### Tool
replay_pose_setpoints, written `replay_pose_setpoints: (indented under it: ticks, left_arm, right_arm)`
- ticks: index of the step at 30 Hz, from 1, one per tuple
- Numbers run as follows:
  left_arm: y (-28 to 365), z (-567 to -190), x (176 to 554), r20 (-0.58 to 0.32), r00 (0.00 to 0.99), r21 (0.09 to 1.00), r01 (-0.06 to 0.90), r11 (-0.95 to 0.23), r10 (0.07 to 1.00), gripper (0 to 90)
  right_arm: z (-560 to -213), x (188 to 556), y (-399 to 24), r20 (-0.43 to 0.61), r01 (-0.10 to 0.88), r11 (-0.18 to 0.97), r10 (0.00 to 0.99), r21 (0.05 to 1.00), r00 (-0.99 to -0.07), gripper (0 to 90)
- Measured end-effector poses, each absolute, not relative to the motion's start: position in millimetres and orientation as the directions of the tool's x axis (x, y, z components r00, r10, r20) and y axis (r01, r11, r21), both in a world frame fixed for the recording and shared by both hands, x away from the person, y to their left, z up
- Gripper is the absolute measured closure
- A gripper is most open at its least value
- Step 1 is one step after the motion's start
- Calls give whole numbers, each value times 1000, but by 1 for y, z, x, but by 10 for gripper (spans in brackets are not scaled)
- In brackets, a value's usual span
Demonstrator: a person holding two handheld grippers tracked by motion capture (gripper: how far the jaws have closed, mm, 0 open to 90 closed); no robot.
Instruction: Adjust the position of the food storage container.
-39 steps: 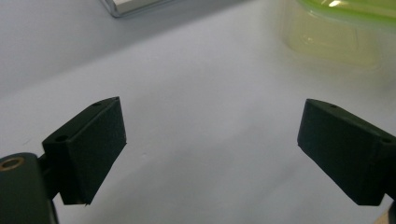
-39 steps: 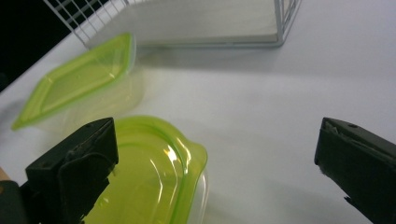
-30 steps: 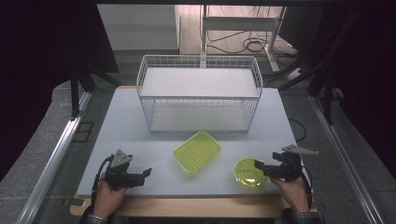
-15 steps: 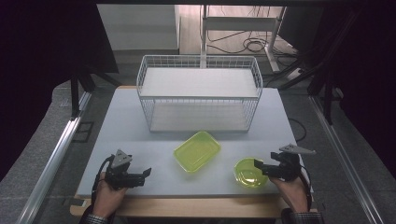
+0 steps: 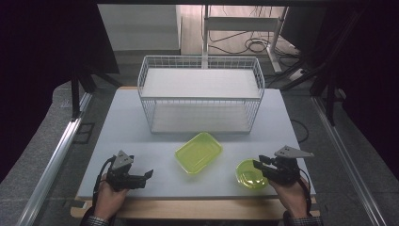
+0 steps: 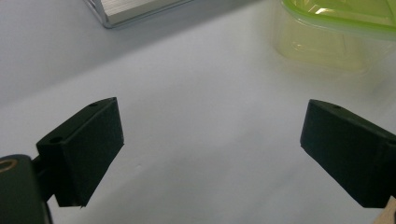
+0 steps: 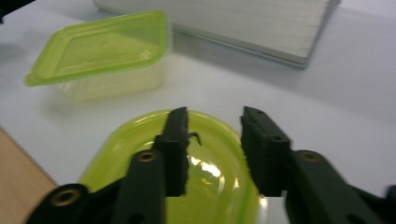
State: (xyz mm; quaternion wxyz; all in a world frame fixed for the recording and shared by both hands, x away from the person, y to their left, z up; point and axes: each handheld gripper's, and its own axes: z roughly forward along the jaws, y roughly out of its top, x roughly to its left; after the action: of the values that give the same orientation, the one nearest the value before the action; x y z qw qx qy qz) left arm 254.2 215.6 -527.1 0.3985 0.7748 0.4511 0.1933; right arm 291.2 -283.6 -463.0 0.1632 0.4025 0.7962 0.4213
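1. The right tongs (image 5: 258,166) are seen at the near right of the pale grey counter (image 5: 141,132), and their jaws have just been closing to a narrow gap. In the right gripper view the round lime-green translucent plastic container (image 7: 187,186) lies directly under and between the black jaws, one jaw over its lid, the other near its far rim. Whether the pads press on anything cannot be told; no firm grip is shown.

2. In the high view that round container (image 5: 251,173) sits just left of the right tongs' tips, touching or nearly so. It is judged the nearer piece for the right hand (image 5: 294,197), well apart from the left.

3. The left tongs (image 5: 149,175) are held released at the near left, jaws wide with bare counter between them, as the left gripper view (image 6: 210,135) confirms.

4. Farther in, the rectangular lime-green lidded plastic box (image 5: 198,151) lies between the two hands, its long axis running diagonally, near-left to far-right. It is roughly midway between them.

5. Beyond it stands the white wire basket (image 5: 200,100), open at the top, at the far middle of the counter.
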Motion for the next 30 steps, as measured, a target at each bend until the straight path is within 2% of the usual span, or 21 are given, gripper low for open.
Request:
replay_pose_setpoints:
  ticks: [6,8,22,30]
  left_arm:
    - [215,-528,255,-57,515,783,554,-281,855,55]
    - [214,-529,255,-53,519,780,555,-289,853,56]
    - [211,-529,255,-40,534,776,549,-310,844,55]
    - [210,-531,255,-27,533,760,561,-329,846,54]
  right_arm:
    - [-460,283,-264,66,481,411,704,775,-707,855]
    - [-459,280,-257,67,471,429,681,771,-729,887]
    - [-464,266,-223,117,459,497,575,736,-810,891]
    - [-472,269,-220,103,483,544,584,686,-805,891]
